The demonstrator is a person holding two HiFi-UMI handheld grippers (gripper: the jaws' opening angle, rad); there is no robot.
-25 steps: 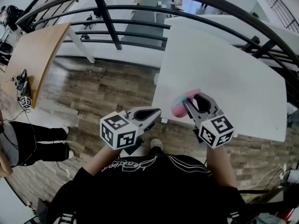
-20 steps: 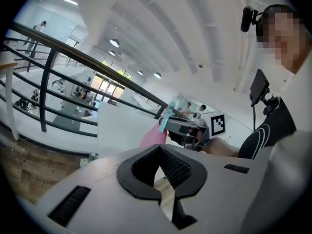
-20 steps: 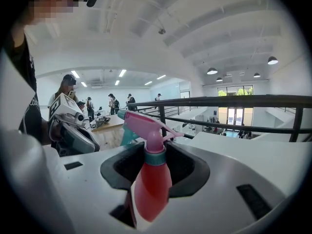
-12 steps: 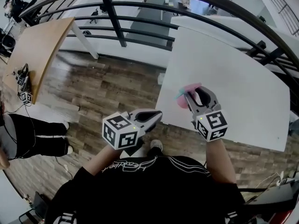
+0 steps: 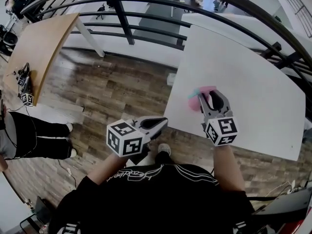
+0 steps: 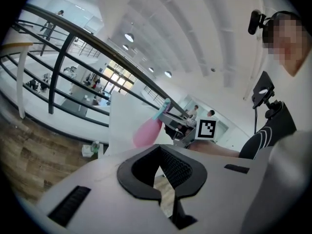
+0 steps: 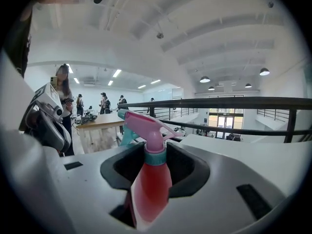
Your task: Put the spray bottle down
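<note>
A pink spray bottle with a pink and teal trigger head stands upright between the jaws of my right gripper, which is shut on its body. From the head view, the bottle and right gripper hang over the near left part of the white table. Whether the bottle touches the tabletop cannot be told. My left gripper is shut and empty, just off the table's near left corner, over the wooden floor. The left gripper view shows its jaws closed, with the bottle beyond them.
A black railing curves behind the white table. A wooden table stands at far left, and a person's legs are beside it. A small object lies on the floor by the white table's left edge.
My right gripper has carried the spray bottle a little farther over the white table, away from its near edge. The left gripper has hardly moved.
</note>
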